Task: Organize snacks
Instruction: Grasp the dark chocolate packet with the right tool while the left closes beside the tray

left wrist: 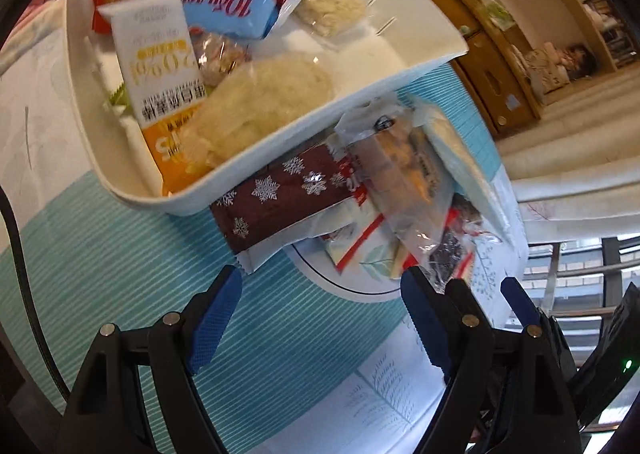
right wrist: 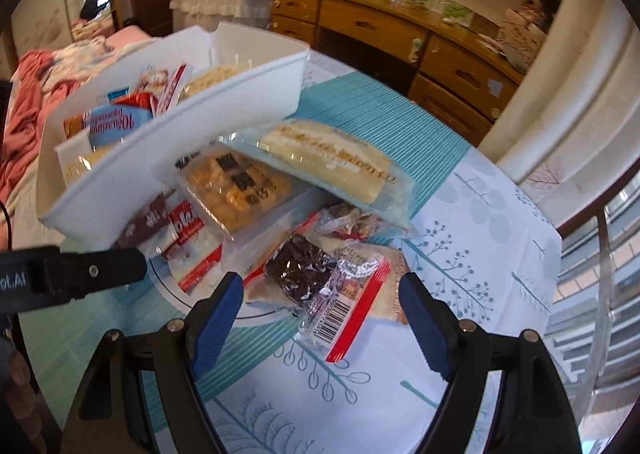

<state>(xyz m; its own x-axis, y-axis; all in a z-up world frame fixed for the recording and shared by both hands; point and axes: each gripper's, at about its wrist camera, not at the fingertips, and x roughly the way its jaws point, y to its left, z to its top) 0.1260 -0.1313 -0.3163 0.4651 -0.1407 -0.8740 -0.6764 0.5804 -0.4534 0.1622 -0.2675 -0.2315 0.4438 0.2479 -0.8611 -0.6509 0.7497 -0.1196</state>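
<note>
A white bin (left wrist: 248, 157) holds several snack packets, among them a blue wafer pack (left wrist: 216, 1) and a pale rice cracker (left wrist: 260, 101). It also shows in the right wrist view (right wrist: 224, 113). Beside it a pile of snacks lies on the table: a brown snowflake bar (left wrist: 280, 197), a clear cookie pack (right wrist: 236, 185), a sandwich pack (right wrist: 332, 161) and a dark brownie pack (right wrist: 300, 270). My left gripper (left wrist: 320, 318) is open and empty, just short of the pile. My right gripper (right wrist: 320, 318) is open and empty, its fingers on either side of the brownie pack.
The table has a teal and white leaf-print cloth (right wrist: 472, 238). A wooden dresser (right wrist: 400, 37) stands behind it, and a bed with pink bedding (right wrist: 48, 73) lies to the left. The left gripper's body (right wrist: 72, 274) reaches in at the left of the right wrist view.
</note>
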